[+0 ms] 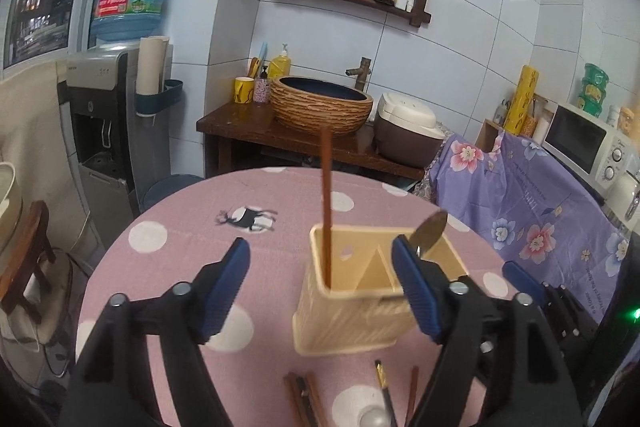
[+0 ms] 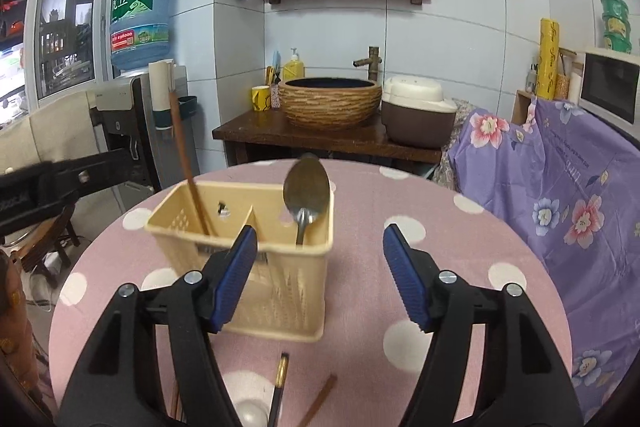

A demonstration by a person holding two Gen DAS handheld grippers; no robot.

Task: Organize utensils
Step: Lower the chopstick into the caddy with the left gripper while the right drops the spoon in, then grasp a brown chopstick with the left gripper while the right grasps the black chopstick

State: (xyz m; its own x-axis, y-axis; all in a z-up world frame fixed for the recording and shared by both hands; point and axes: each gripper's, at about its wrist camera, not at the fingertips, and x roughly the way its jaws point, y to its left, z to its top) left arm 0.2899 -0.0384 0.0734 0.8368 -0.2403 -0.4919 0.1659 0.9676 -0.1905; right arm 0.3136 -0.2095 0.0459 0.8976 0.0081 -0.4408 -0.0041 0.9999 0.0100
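A cream plastic utensil holder [image 1: 352,311] [image 2: 264,267] with two compartments stands on the pink dotted tablecloth. A brown chopstick [image 1: 327,203] [image 2: 188,163] stands in its left compartment. A metal spoon [image 2: 306,191] [image 1: 430,231] stands bowl-up in the right one. My left gripper [image 1: 320,287] is open just in front of the holder, nothing between its pads. My right gripper [image 2: 318,275] is open too, empty, with its left finger [image 2: 236,275] in front of the holder. Loose chopsticks [image 1: 308,399] [image 2: 316,403], a black gold-tipped chopstick [image 1: 384,391] [image 2: 280,387] and another spoon's bowl [image 1: 374,419] [image 2: 250,413] lie near me on the cloth.
The round table [image 1: 160,267] [image 2: 480,227] drops off to the left toward a wooden stool [image 1: 28,255] and a water dispenser [image 1: 104,131]. A wooden counter with a basin [image 2: 330,103] and rice cooker [image 2: 418,115] stands behind. A purple floral cloth [image 2: 560,187] covers furniture at the right.
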